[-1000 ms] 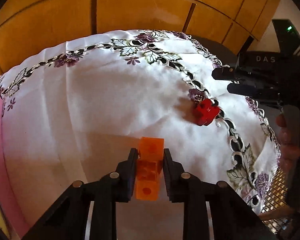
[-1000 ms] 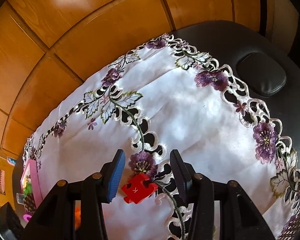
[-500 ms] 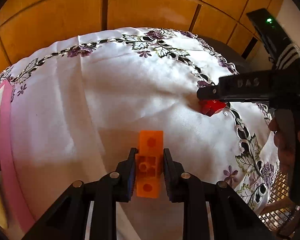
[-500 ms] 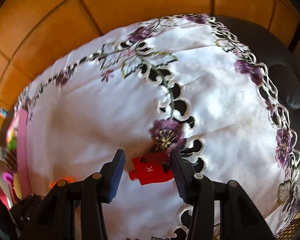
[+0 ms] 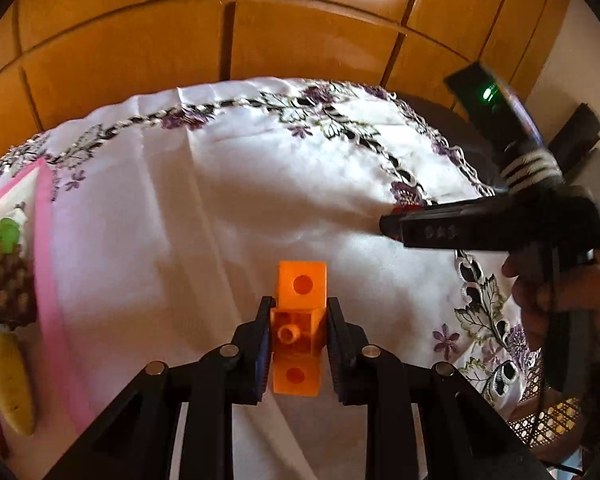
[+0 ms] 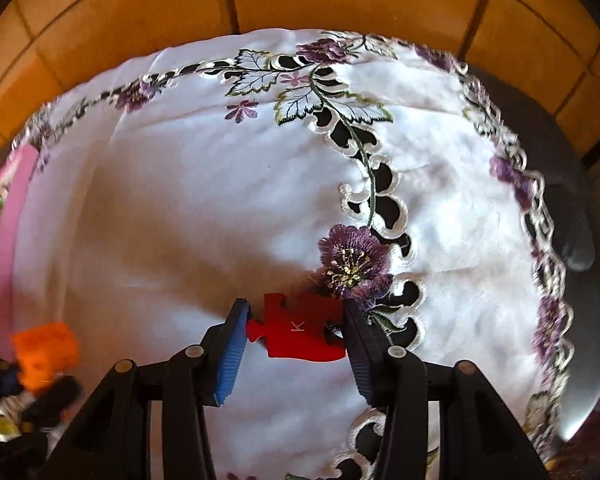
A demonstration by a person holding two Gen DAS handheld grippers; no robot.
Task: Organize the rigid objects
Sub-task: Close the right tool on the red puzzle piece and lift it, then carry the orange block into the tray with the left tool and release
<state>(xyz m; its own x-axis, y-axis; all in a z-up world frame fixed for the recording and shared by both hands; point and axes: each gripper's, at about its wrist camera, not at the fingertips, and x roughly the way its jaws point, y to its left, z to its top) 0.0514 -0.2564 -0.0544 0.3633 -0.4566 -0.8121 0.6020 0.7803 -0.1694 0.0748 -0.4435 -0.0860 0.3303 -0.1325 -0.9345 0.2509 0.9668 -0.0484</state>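
Note:
My left gripper [image 5: 298, 334] is shut on an orange toy block [image 5: 299, 322] and holds it above the white embroidered cloth [image 5: 220, 220]. The block also shows at the lower left of the right wrist view [image 6: 46, 350]. My right gripper [image 6: 296, 328] has its jaws around a red puzzle piece marked K [image 6: 300, 332]; both pads touch its ends as it sits at the cloth. In the left wrist view the right gripper [image 5: 392, 226] is at the right and hides most of the red piece.
A pink-rimmed tray [image 5: 48, 280] at the left holds toy fruit, including a pineapple [image 5: 6, 284] and a yellow corn cob [image 5: 10, 384]. Wooden panels [image 5: 300, 40] stand behind the table. A black cushioned seat [image 6: 540, 140] lies at the right.
My right gripper has swung left and its jaws have closed in onto the red puzzle piece. My left gripper, still holding the orange block, has turned left, bringing the pink tray into view.

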